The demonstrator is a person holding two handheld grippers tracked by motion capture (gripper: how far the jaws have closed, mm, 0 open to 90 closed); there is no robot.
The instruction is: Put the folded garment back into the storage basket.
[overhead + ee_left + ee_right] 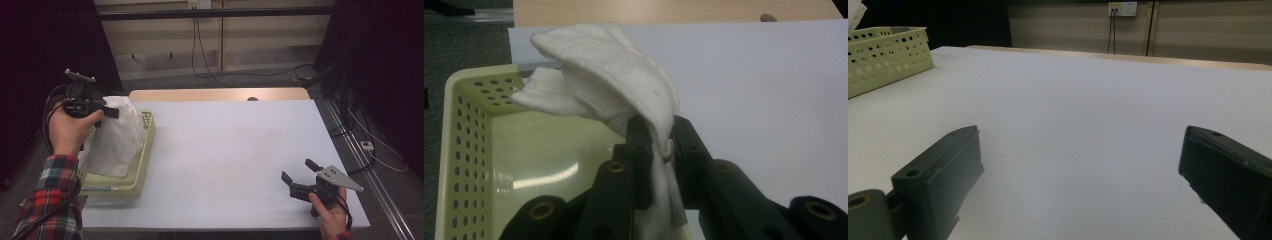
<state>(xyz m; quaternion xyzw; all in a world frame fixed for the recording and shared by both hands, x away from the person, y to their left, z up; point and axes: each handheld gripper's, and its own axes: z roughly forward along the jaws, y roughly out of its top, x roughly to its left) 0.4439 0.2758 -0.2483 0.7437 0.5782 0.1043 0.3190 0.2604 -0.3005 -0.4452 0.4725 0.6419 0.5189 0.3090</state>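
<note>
The left gripper (656, 135) is pinching a white cloth (614, 80), hanging over the yellow basket (145, 145) at the table's (235, 150) left edge; the right gripper (299, 172) is resting wide open on bare tabletop

Most of the white table top (235, 150) lies bare from the yellow perforated basket (145, 150) at its left edge across to the right side, so a hand could sweep over the middle and the far edge with nothing in the way. The basket blocks the left edge, and the white cloth (117, 135) pinched in the left gripper (111, 112) hangs down into it and drapes over its near part. The right gripper (298, 171), jaws wide apart, sits low at the near right corner with open table ahead of it.
</note>
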